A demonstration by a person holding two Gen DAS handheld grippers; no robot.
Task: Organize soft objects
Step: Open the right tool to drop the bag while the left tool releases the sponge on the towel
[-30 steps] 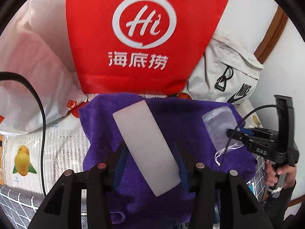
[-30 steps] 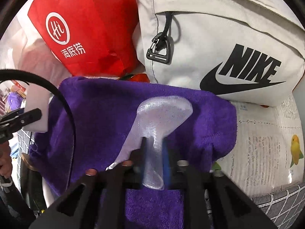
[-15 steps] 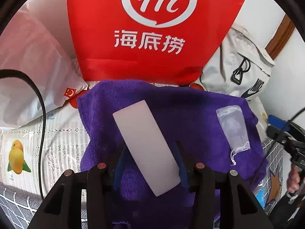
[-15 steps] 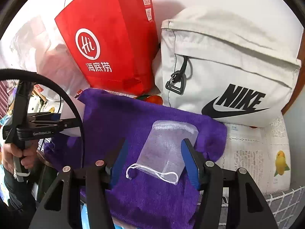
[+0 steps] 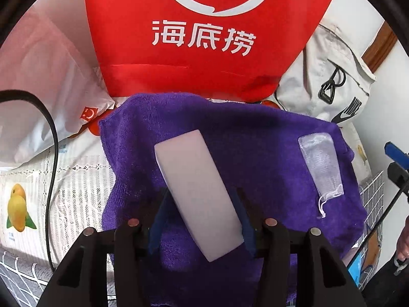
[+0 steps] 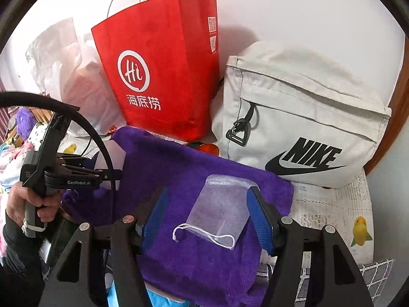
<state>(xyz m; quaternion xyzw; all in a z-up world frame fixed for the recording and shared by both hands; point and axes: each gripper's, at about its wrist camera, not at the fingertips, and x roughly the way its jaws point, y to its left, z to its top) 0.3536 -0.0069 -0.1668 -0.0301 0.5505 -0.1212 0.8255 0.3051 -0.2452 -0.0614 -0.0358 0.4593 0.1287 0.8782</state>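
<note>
At the far left a white plastic bag (image 5: 43, 97) is seen, with a red bag (image 5: 204, 38) behind the centre and a grey backpack (image 6: 301, 128) to the right, all at the back of the table (image 5: 76, 174).

A purple towel (image 5: 255, 140) is spread in front of them. On its left part the white sponge (image 5: 196, 192) is gripped by the left gripper (image 5: 202, 220), whose jaws are clenched against its two long sides, as they were a second ago; the sponge is angled and its near end appears lifted off the cloth.

On the towel's right part the clear mesh pouch (image 6: 225, 204) now lies flat, its drawstring (image 6: 204, 235) trailing toward the camera. A second ago it was pinched by the right gripper (image 6: 209, 215); since then it has been let go, and the jaws are now spread wide on either side without contact.

The pouch is judged to be placed, so the sponge remains to be laid down beside it.
</note>
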